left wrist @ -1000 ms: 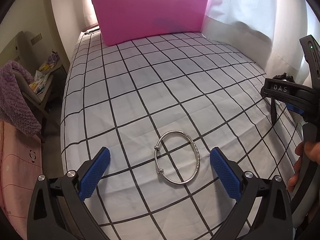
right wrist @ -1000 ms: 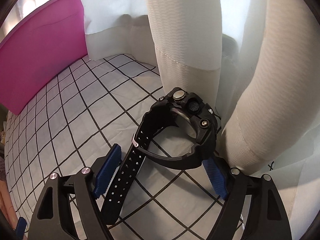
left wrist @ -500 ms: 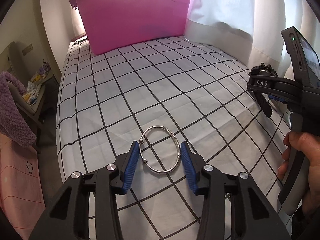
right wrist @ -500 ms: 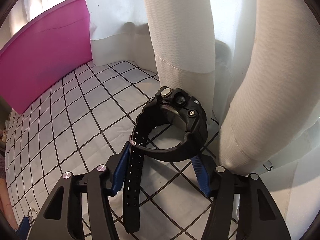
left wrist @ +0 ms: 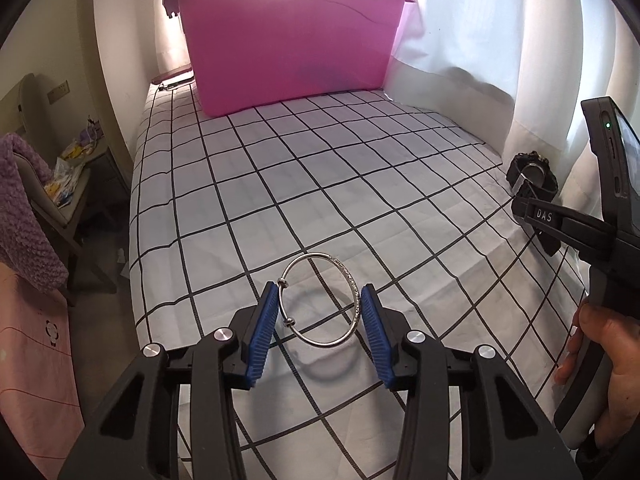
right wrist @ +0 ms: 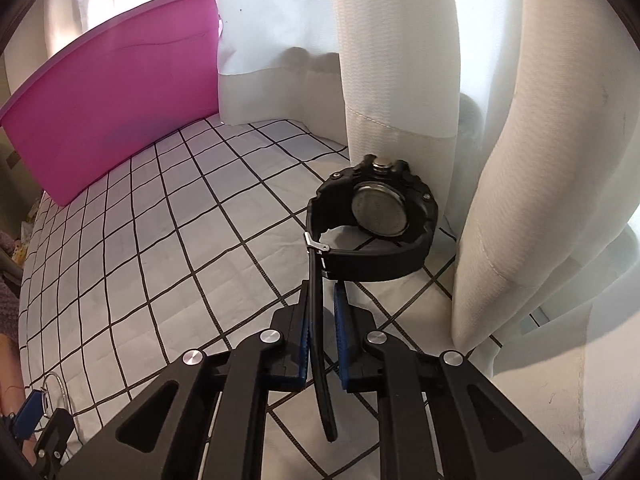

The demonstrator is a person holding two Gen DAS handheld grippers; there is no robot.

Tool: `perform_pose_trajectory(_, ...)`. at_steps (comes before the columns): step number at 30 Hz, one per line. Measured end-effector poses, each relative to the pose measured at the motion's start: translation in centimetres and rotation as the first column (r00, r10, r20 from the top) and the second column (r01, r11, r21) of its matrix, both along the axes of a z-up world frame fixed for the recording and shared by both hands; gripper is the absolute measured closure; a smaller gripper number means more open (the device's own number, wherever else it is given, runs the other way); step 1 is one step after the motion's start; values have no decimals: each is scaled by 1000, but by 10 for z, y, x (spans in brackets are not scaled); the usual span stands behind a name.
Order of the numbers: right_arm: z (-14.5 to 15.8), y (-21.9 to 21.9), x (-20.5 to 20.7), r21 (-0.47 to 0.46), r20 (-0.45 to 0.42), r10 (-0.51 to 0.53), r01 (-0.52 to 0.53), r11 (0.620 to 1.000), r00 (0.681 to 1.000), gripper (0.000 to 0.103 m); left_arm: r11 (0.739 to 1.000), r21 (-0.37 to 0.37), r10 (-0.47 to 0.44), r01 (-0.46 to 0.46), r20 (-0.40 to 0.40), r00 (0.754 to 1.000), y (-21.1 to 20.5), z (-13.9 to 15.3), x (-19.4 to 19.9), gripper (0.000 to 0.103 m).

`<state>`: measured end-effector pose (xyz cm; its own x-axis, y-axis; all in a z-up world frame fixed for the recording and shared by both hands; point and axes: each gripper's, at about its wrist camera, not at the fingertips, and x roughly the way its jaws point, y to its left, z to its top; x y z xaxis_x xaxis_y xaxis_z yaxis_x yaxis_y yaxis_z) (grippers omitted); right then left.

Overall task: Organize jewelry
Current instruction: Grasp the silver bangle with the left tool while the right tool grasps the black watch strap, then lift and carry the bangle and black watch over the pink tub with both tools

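Lifted now off the checked sheet (left wrist: 320,184), the silver bangle (left wrist: 319,300) hangs clenched in the left gripper (left wrist: 319,318). Right gripper (right wrist: 322,334) has clamped the black watch (right wrist: 372,224) strap, beside the white curtain (right wrist: 400,60); pink tub (left wrist: 288,40) stands beyond.

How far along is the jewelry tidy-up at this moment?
Nothing looks put away yet. In hand: the left gripper is shut on the silver bangle, lifted above the checked sheet; the right gripper pinches the black watch by its strap. Left: carrying both, probably to the pink tub.
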<state>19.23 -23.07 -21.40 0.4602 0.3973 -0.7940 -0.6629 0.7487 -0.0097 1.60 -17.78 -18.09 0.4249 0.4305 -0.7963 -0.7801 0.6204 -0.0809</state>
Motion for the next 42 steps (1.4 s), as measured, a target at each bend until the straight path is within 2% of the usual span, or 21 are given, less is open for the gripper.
perform_pose_trajectory(9,-8,18,22,9,-49,-33,34,999,998,91,1000,-18,-8,9,8,1000,4,0,-3,62)
perform_pose_trajectory(11,-6,20,25,19,-69,-49,50,999,996,88,1000,-18,-6,6,7,1000,5,0,-4,62)
perform_pose_trajectory(13,-7,25,27,37,-91,-49,52,998,995,74,1000,-22,-4,5,8,1000,7,0,-5,62)
perform_pose_trajectory(15,-6,29,24,32,-81,-58,61,998,995,53,1000,-24,-2,2,8,1000,9,1,-6,62)
perform_pose_trajectory(17,-5,31,21,25,-61,-88,90,996,994,48,1000,-26,0,0,12,1000,12,2,-8,62)
perform_pose_trajectory(25,-4,10,25,51,-82,-225,230,972,971,45,999,-42,12,-11,17,1000,22,2,-10,62)
perform_pose_trajectory(29,-3,10,33,45,-72,-247,250,967,966,45,999,-48,10,-9,17,1000,25,1,-11,62)
perform_pose_trajectory(31,-3,14,37,42,-62,-253,256,966,965,38,999,-51,7,-6,16,1000,26,0,-11,62)
perform_pose_trajectory(36,-7,22,46,27,-52,-272,273,962,961,38,999,-54,4,-3,16,1000,30,-1,-12,62)
perform_pose_trajectory(42,-13,36,59,-13,-5,-301,301,953,954,32,998,-63,5,-3,18,1000,37,-1,-13,62)
